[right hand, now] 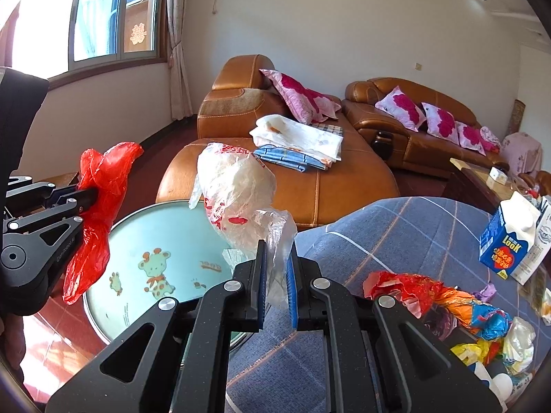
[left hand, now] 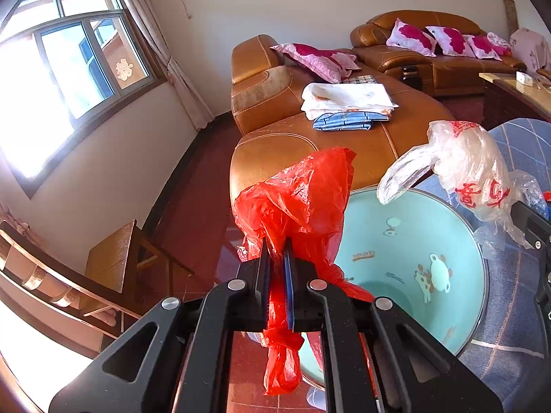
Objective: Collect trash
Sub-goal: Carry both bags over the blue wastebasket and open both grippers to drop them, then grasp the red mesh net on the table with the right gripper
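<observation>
Partway through: left tool (left hand: 275, 251) clamping red bag (left hand: 296, 192), right tool (right hand: 275, 258) clamping clear bag (right hand: 234, 186), wrappers (right hand: 447, 303) and milk carton (right hand: 509, 241) left on bench (right hand: 396, 227).

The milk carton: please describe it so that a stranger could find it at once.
Look at the blue checked cloth in the right wrist view. At its far right edge stands the milk carton, upright, blue and white with "LOOK" printed on it. The trash in front of it is crumpled wrappers; only it is a box.
</observation>
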`<state>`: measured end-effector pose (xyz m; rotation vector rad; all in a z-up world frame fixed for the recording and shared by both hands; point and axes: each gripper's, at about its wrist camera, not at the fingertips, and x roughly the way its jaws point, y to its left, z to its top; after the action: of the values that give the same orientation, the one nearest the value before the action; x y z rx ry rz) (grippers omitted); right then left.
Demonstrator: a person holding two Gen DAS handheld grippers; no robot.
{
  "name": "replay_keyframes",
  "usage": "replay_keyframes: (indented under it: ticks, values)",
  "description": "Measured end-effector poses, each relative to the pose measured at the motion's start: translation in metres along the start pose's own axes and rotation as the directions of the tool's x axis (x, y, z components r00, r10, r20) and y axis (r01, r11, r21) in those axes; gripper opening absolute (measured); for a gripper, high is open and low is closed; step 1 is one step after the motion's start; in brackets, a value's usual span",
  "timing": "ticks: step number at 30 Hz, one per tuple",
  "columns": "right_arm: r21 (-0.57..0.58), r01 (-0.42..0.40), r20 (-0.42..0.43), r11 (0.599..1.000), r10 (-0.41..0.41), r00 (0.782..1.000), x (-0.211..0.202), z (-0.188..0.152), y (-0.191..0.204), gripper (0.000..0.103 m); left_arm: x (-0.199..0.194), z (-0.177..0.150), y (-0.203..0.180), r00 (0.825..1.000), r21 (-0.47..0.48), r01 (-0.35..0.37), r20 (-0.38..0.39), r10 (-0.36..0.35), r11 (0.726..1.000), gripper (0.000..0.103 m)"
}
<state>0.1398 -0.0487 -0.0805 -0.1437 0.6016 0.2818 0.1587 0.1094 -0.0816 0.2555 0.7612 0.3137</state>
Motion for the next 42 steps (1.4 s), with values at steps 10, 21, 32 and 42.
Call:
replay_keyframes:
  ticks: [10, 21, 32, 42]
  values:
    - [-0.022, -0.017, 0.005, 1.000, 0.017, 1.000, 0.001, -0.004, 0.007, 0.024, -0.003, -0.004, -0.005, 0.999, -0.001, 0.051, 0.000, -0.051, 0.999, 0.031]
    - [0.007, 0.010, 0.007, 1.000, -0.010, 1.000, -0.010, -0.008, 0.001, 0.049, -0.009, -0.002, 0.003, 0.998, -0.053, 0.066, 0.011, -0.066, 0.996, 0.069]
    - [0.066, 0.100, 0.054, 0.993, -0.104, 0.993, -0.086, -0.028, -0.022, 0.055, -0.050, -0.010, -0.027, 0.978, -0.021, 0.200, 0.058, -0.198, 0.980, 0.070]
    - [0.184, 0.271, 0.064, 0.945, -0.287, 0.956, -0.161, -0.076, -0.080, 0.062, -0.100, -0.035, -0.090, 0.938, 0.133, 0.321, 0.088, -0.334, 0.938, 0.079]
